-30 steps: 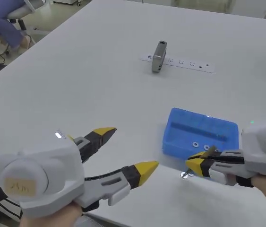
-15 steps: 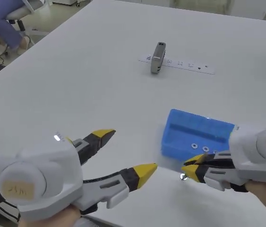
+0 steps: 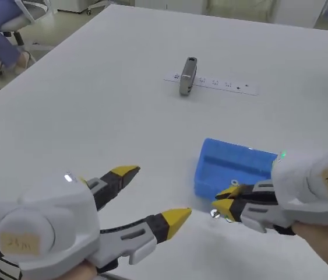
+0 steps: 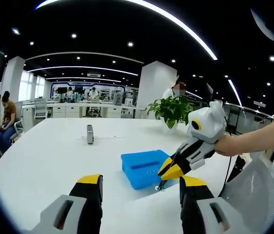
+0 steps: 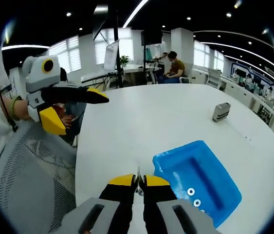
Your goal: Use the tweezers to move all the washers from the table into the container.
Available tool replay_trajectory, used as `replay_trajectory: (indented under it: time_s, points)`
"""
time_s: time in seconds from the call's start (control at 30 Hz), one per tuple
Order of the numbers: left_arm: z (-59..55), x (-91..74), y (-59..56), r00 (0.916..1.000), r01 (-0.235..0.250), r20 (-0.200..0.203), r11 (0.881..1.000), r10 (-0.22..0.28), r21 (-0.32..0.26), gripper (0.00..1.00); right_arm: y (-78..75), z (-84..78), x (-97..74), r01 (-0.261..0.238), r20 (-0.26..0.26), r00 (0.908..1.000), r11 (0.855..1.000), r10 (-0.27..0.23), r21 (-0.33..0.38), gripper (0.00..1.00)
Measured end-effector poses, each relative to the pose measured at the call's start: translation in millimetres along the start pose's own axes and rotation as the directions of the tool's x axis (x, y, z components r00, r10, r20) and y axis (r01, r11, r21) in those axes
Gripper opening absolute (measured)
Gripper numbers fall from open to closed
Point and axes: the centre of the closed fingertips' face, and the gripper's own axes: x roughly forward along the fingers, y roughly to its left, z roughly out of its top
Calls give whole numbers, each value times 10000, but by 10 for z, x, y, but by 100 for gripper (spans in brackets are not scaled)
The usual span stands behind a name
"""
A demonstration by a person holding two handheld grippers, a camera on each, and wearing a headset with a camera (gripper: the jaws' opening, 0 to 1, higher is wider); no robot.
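The blue container (image 3: pixel 233 165) sits on the white table (image 3: pixel 94 105); small washers (image 5: pixel 194 197) lie inside it. My right gripper (image 3: pixel 226 202) is shut on thin metal tweezers (image 5: pixel 138 176), by the container's near left corner. The tweezers' tip (image 3: pixel 215 214) points down at the table just in front of the container; whether it holds a washer I cannot tell. My left gripper (image 3: pixel 152 193) hovers open and empty to the left of the container. In the left gripper view the right gripper (image 4: pixel 168 169) is in front of the container (image 4: pixel 141 166).
A white power strip (image 3: pixel 222 84) with a grey block (image 3: pixel 187 76) on it lies far across the table. The table's near edge runs under my grippers. A seated person (image 3: pixel 0 29) is beyond the far left corner.
My right gripper has moved a little left with the tweezers, from in front of the container to its near left corner. The left gripper has stayed open in about the same place.
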Motion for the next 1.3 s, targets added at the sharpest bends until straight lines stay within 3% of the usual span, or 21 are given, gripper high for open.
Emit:
replay_trajectory:
  time_s: [0.13, 0.23, 0.4, 0.53, 0.73, 0.9, 1.13, 1.23, 1.3]
  points:
    - [10, -10, 20, 10000, -43, 78, 10000, 43, -56, 64, -67, 198, -88, -153, 552, 9984, 9992, 133, 363, 3]
    - [16, -14, 30, 9999, -81, 122, 10000, 81, -54, 64, -173, 356, -145, -193, 1125, 9936, 9943, 75, 1048, 3]
    - [20, -20, 43, 9998, -107, 171, 9999, 108, -63, 64, -461, 472, -153, 151, 1289, 9910, 9865, -365, 1633, 3]
    - [20, -21, 47, 9998, -129, 168, 9999, 130, -52, 64, -725, 377, -55, 594, 651, 9951, 9761, -744, 2088, 3]
    - [23, -24, 55, 9996, -186, 193, 9998, 188, -102, 63, -887, 202, 135, 840, -99, 9964, 9619, -844, 2600, 3]
    - [26, -22, 51, 9996, -185, 201, 9997, 188, -143, 63, -898, 50, 258, 871, -703, 9951, 9545, -698, 2853, 3]
    - [19, -16, 47, 9997, -171, 164, 9997, 173, -148, 63, -907, -57, 297, 1035, -1135, 9908, 9512, -731, 2907, 3]
    - [17, -17, 54, 9997, -170, 176, 9997, 173, -161, 63, -893, -107, 300, 1189, -1433, 9860, 9615, -850, 2479, 3]
    - [16, -17, 53, 9997, -168, 169, 9997, 171, -163, 63, -869, -108, 304, 1166, -1370, 9869, 9634, -851, 2415, 3]
